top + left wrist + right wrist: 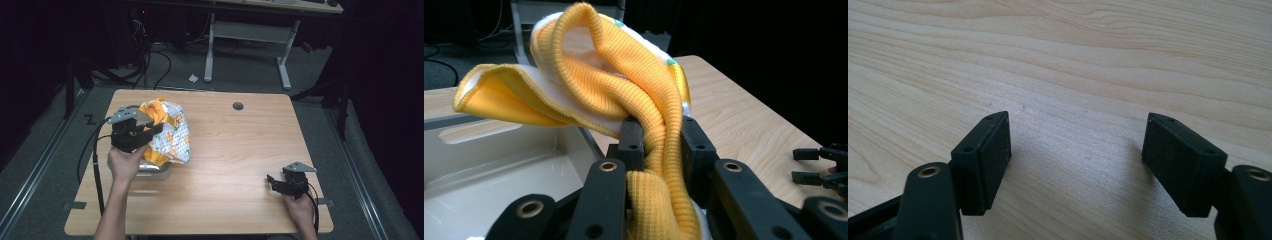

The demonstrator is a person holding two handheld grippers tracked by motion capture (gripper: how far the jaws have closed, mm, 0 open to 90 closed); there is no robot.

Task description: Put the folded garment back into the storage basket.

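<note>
I have my left gripper (656, 145) clamped on the yellow ribbed cuff of a yellow-and-white patterned knit garment (167, 131), its fingers (631, 137) pinching the band between them. The cloth rises up and away from those fingers, draped over the near wall of a white plastic tub (499, 165) lying just below. My right gripper (1075, 160) rests wide open over the bare wooden worktop (1088, 60), well apart, holding nothing, so the left does the work.

My high view: above near desk (235, 150) edge, facing forward-down, far. My left tool (656, 145) view: close, facing right edge; shares right tool (286, 183) with high view.
</note>
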